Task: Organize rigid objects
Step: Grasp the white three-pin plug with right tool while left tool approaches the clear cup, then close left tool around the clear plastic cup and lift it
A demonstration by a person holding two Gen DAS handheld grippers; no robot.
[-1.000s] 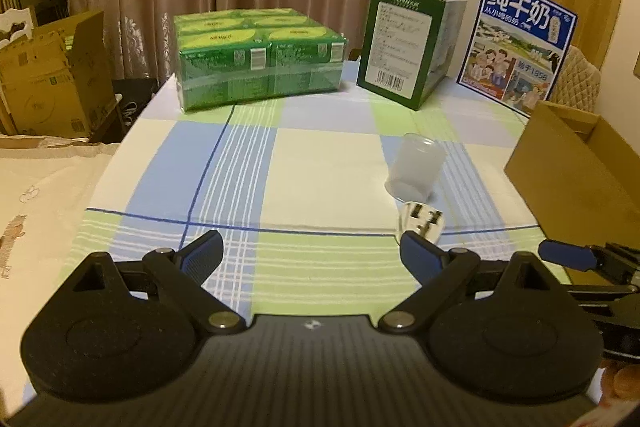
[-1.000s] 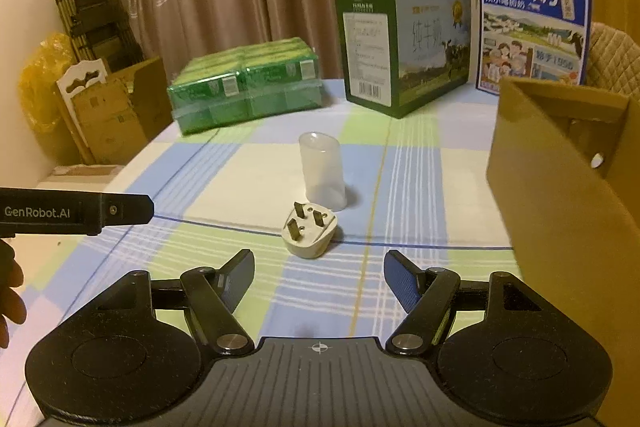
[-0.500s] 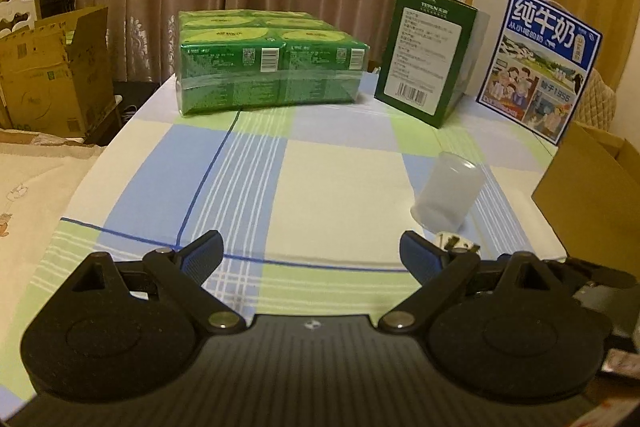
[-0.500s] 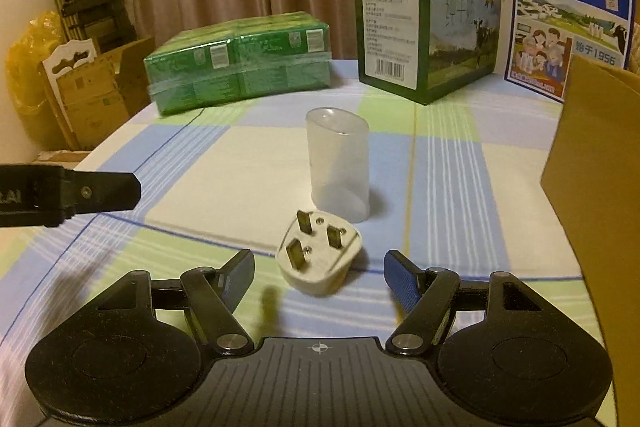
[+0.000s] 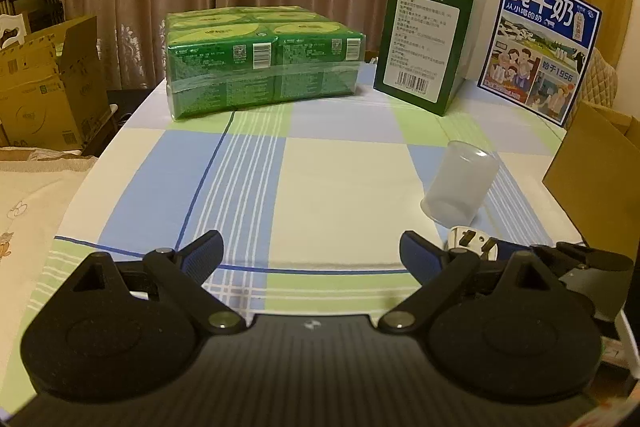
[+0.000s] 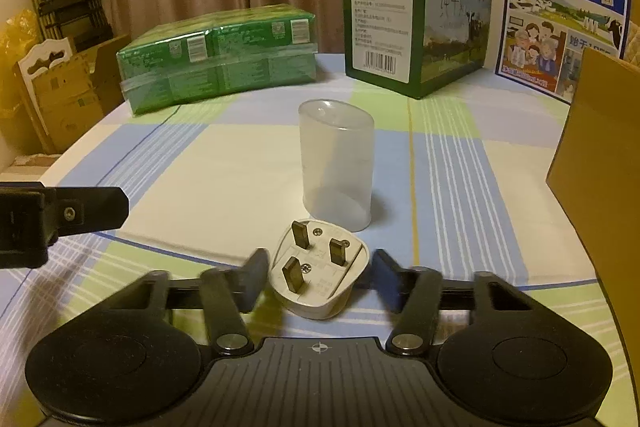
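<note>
Smooth translucent cup (image 6: 337, 163), three-pronged plug (image 6: 318, 275)

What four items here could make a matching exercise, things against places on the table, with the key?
Things:
1. white plug
2. translucent cup
3. green wrapped pack
4. blue milk carton

Places:
A. far left of the table
B. far right, behind the cardboard box
C. between the right hand-held gripper fingers
D. upright just beyond the plug

Pairs: 1-C, 2-D, 3-A, 4-B
</note>
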